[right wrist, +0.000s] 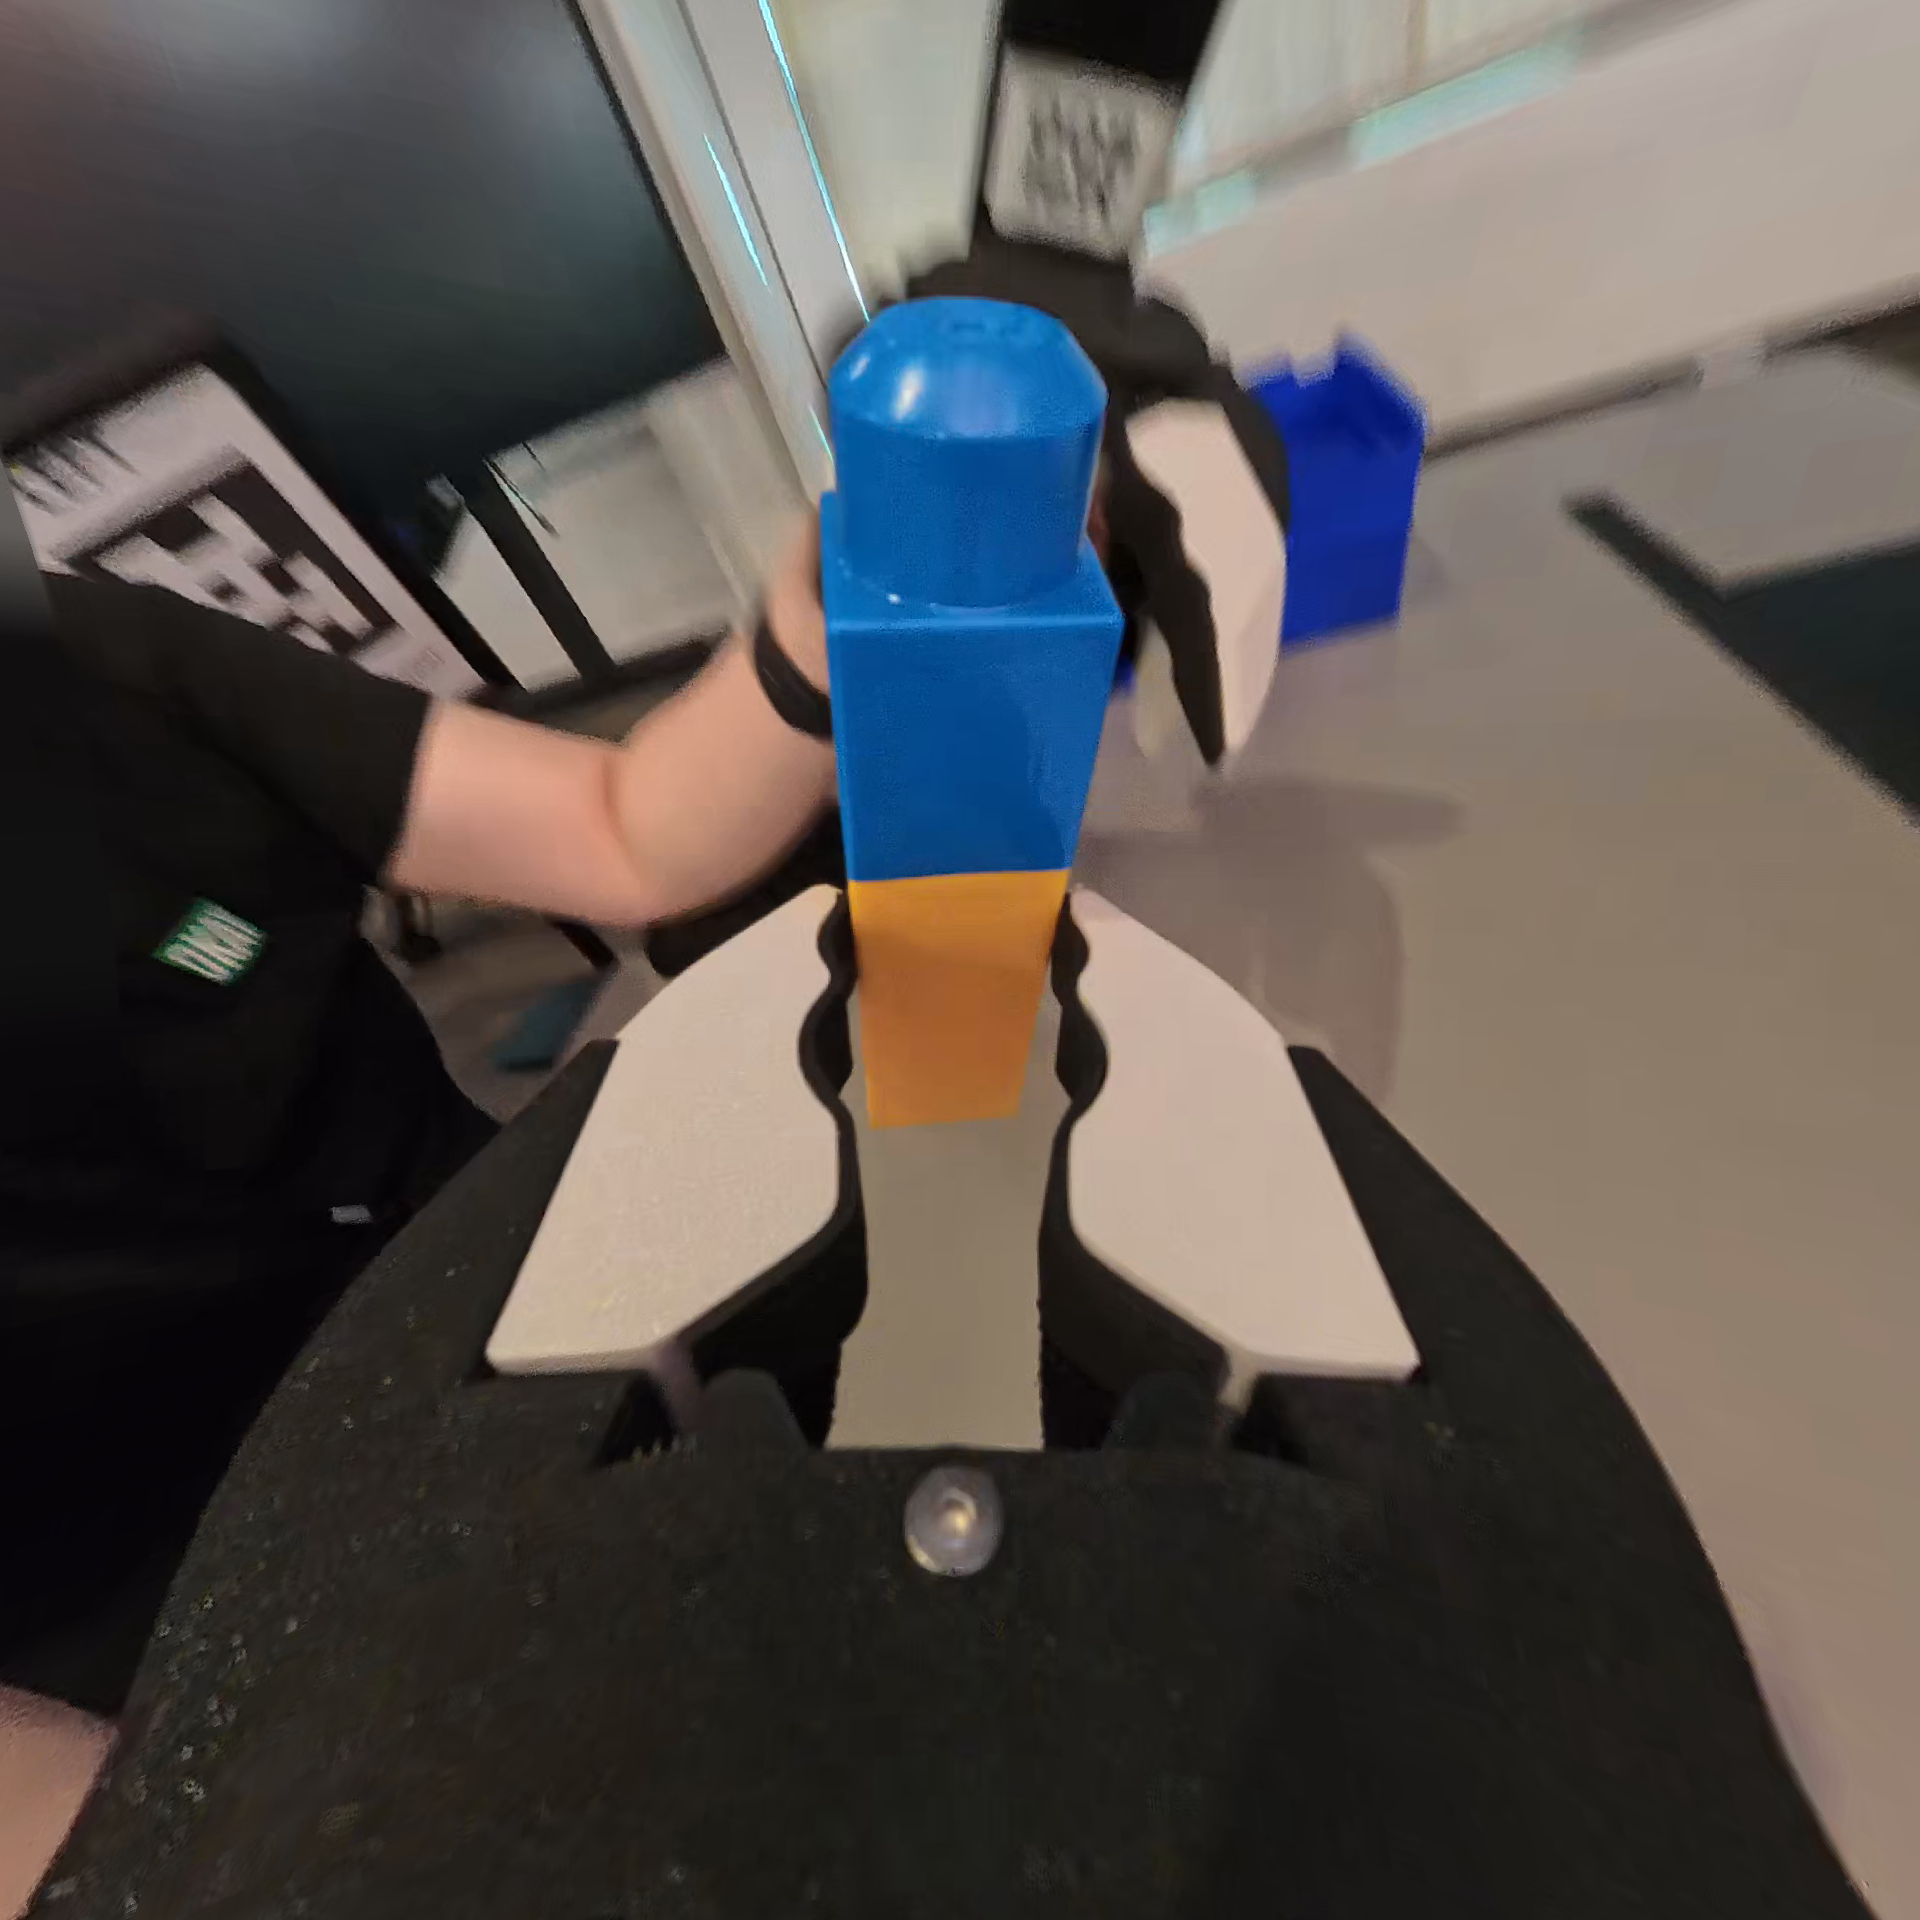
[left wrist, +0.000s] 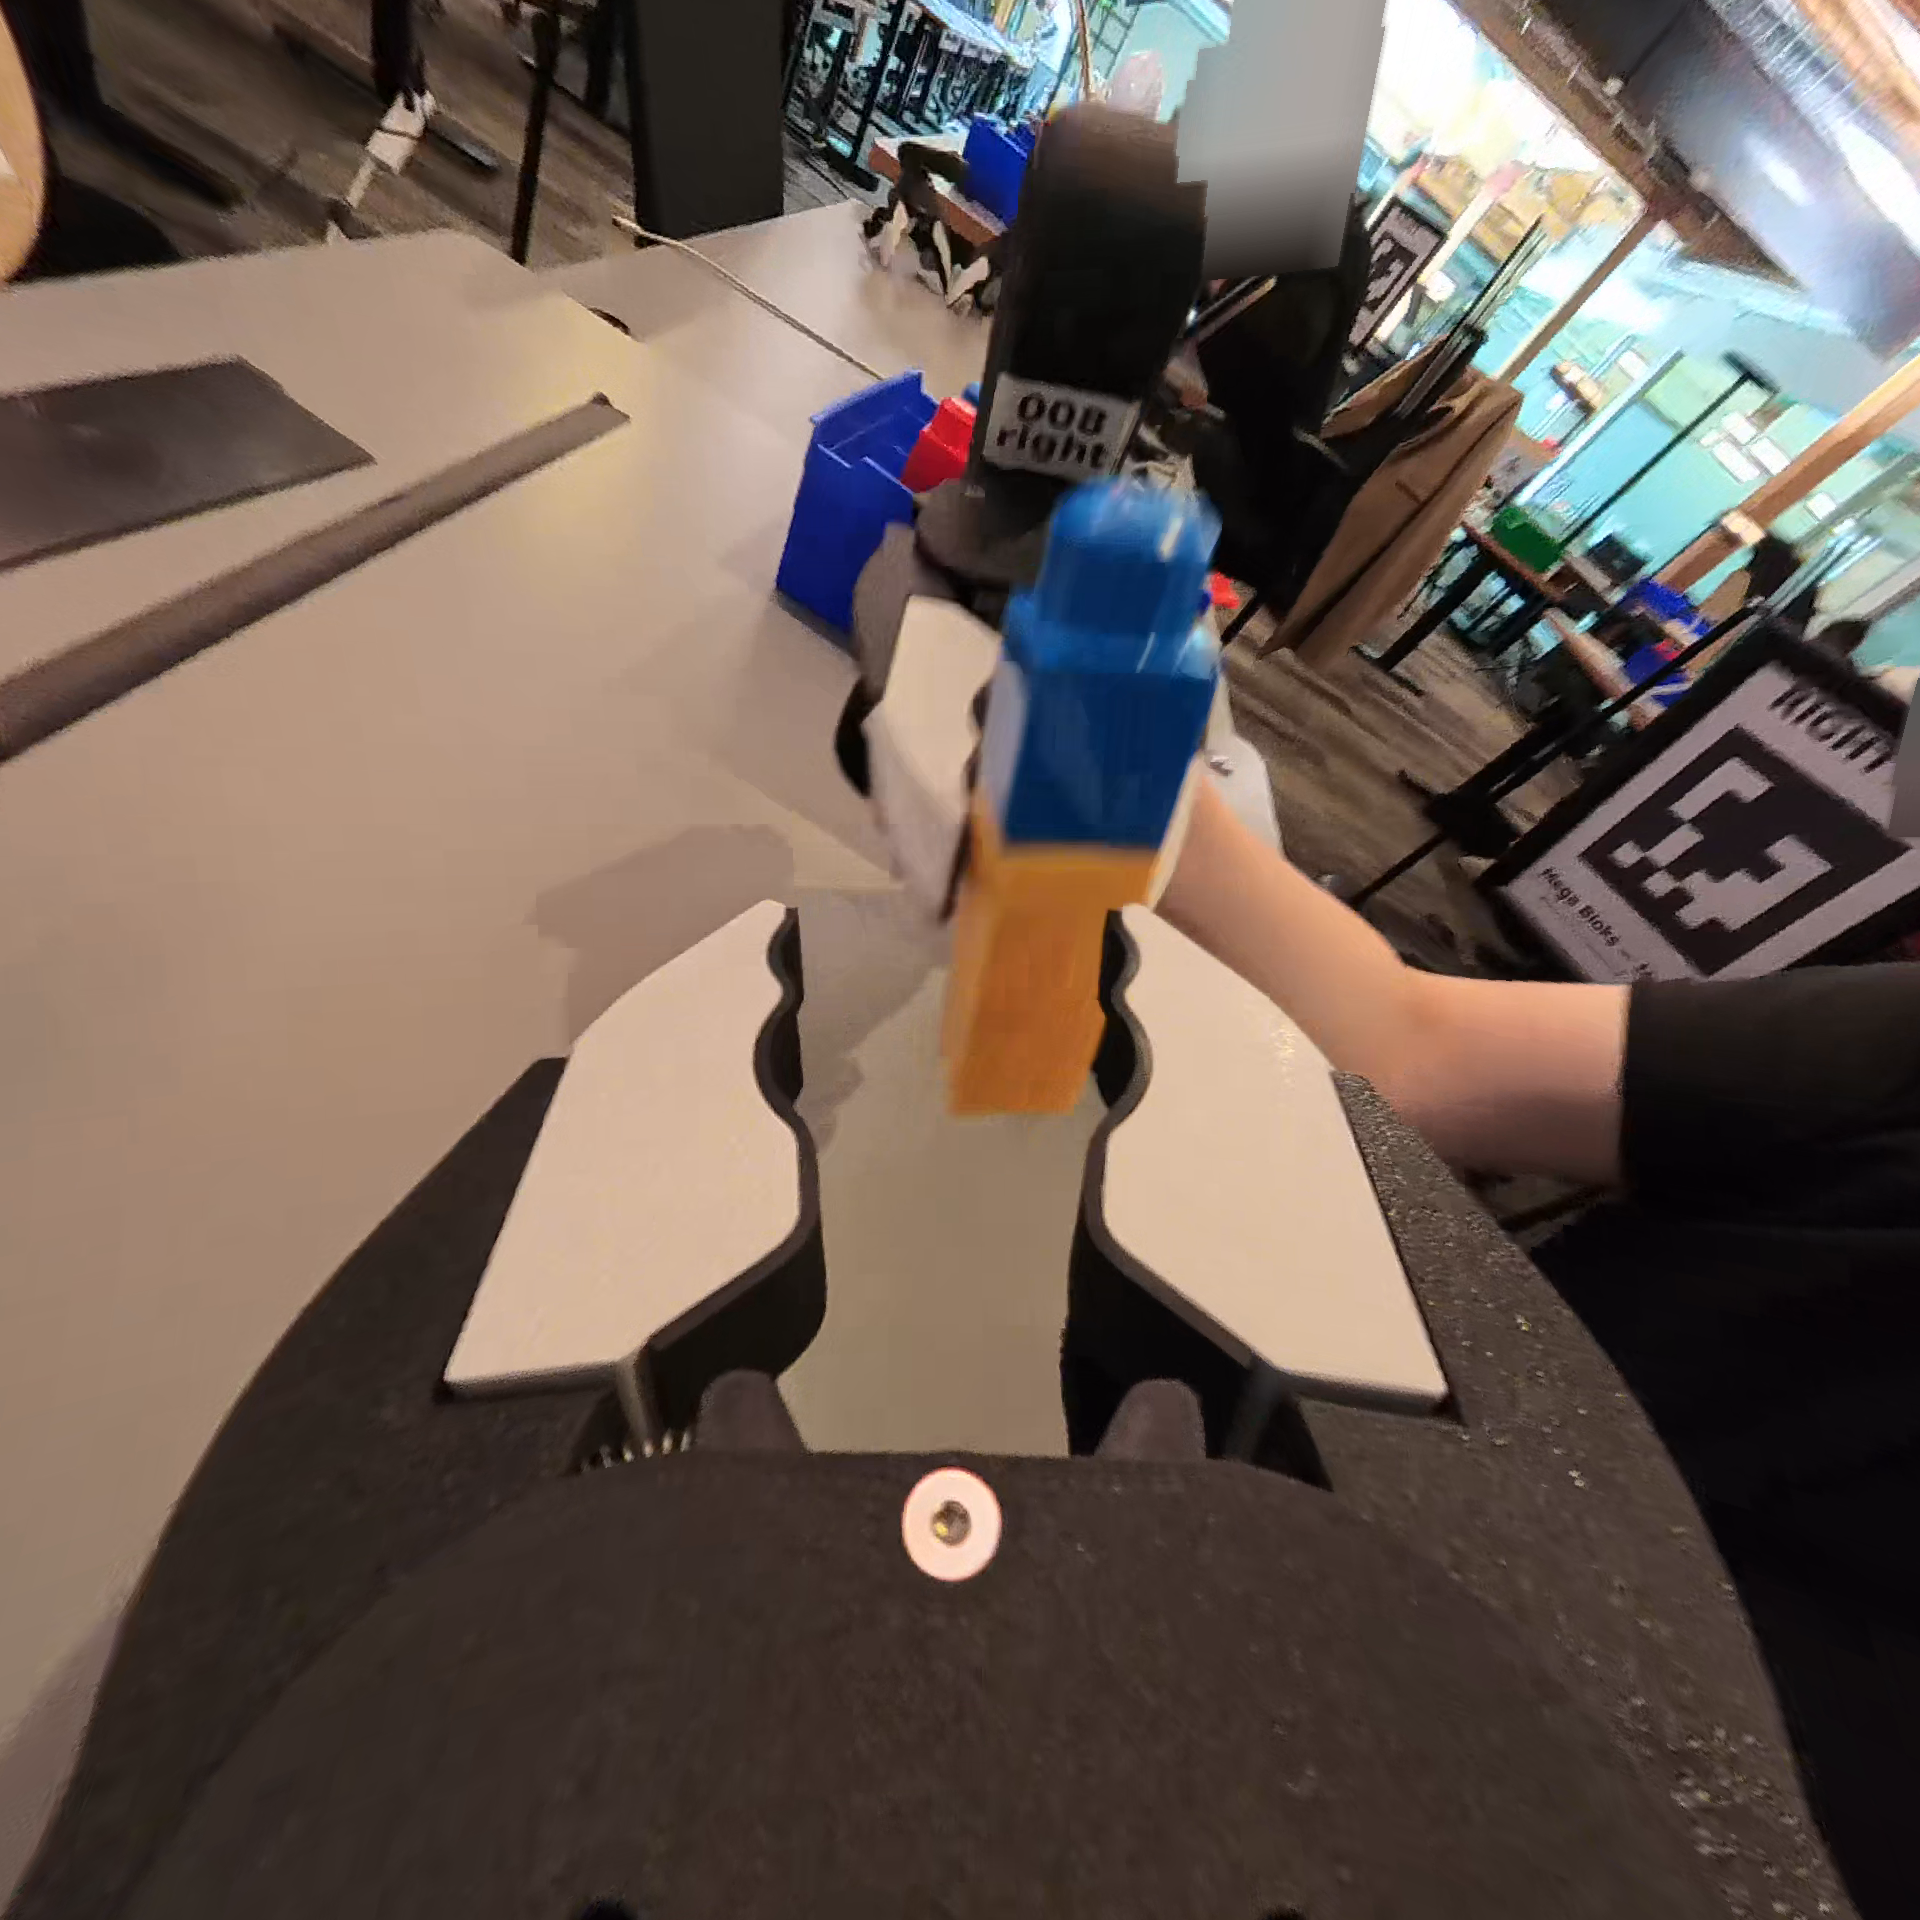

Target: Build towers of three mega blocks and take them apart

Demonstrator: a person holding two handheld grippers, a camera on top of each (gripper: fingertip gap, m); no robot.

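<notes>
So the right tongs [right wrist: 951, 914] are clenched on the orange block [right wrist: 951, 997], one finger on each side. A blue block [right wrist: 971, 717] is stacked on top of it, stud up, so it's a two-high tower held just off the grey table [right wrist: 1558, 987].

The left tongs [left wrist: 951, 925] are spread wide with nothing between them. The tower sits right at their tips in the left wrist view, close to the right-hand finger (whether it actually touches there, I can't tell, it's blurry). From the right wrist view they're past the tower at about 1 o'clock.

The blue bin [left wrist: 842, 509] sits on the table at roughly 11 o'clock from the tower in the left view, with a red block [left wrist: 940, 447] poking out.
</notes>
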